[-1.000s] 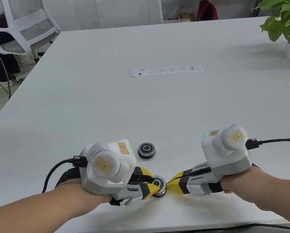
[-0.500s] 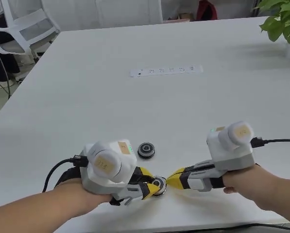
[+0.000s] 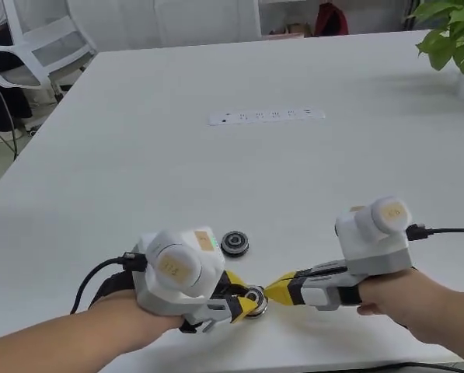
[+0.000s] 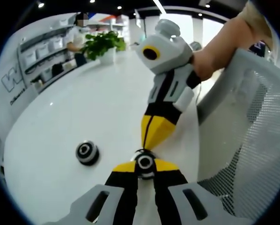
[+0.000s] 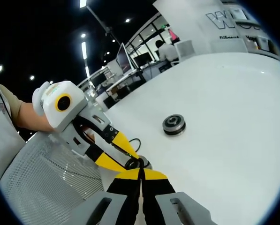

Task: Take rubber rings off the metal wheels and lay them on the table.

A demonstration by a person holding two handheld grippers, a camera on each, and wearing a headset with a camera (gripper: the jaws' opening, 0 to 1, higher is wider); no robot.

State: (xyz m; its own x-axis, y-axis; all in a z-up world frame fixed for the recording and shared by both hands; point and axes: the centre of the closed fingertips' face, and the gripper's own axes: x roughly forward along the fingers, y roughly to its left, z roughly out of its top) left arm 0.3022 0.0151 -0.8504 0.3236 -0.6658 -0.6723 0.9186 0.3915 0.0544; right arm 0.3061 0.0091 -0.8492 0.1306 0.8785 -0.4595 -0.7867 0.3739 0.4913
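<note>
Two tools meet at one small wheel, low in the middle of the white desk [image 3: 294, 179].

Since a second ago the right tool [image 3: 272, 291] has swung its body out toward the lower right of the head view and now lies flatter, while its yellow tip stays at the wheel [image 3: 255, 296]. The left tool [image 3: 245, 299] has hardly moved. The left hand [image 3: 130, 311] comes in from the lower left and the right hand [image 3: 387, 291] from the lower right, each wrapped round its handle, with the tips pointing at each other. The left tool is clamped on the wheel, one jaw on either side of it. The right tool's jaws are pressed together with their tip against the wheel's edge; I cannot tell whether they pinch anything. A second wheel [image 3: 234, 243] lies flat on the desk just above them, untouched.
</note>
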